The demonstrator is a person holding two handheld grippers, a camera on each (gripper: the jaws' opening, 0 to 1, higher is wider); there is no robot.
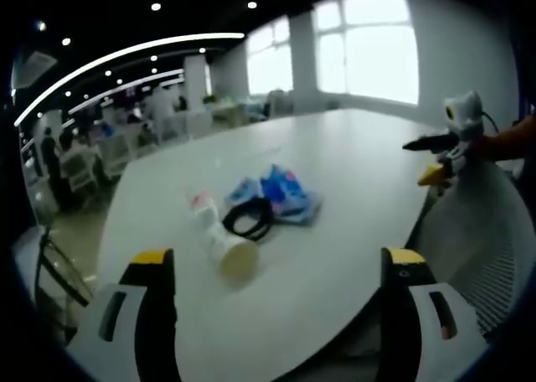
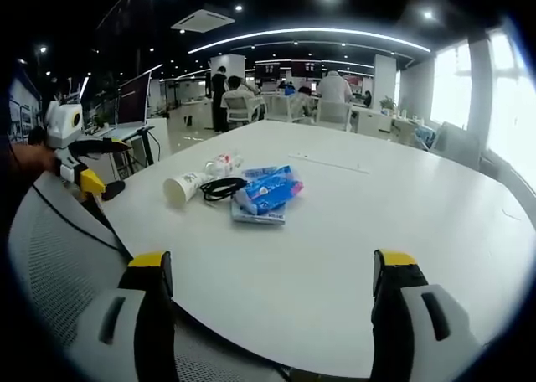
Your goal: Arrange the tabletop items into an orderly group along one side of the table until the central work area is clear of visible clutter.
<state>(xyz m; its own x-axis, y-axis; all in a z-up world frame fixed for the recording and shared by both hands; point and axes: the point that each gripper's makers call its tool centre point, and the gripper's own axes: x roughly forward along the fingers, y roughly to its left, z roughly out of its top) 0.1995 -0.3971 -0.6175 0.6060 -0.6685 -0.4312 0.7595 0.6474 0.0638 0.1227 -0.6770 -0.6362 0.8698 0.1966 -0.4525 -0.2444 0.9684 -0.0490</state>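
Left gripper view: cup (image 1: 236,256) (tipped) nears table (image 1: 352,198) edge.

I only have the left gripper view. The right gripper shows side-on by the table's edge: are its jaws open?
Observer: Yes. The right gripper has its jaws wide apart, with nothing between them.
Operator: Where is my left gripper relative to the cup?
Observer: The left gripper is off the edge of the table, facing the open mouth of the tipped cup, not touching it.
Operator: Anything under the blue packets?
Observer: A flat pale pack.
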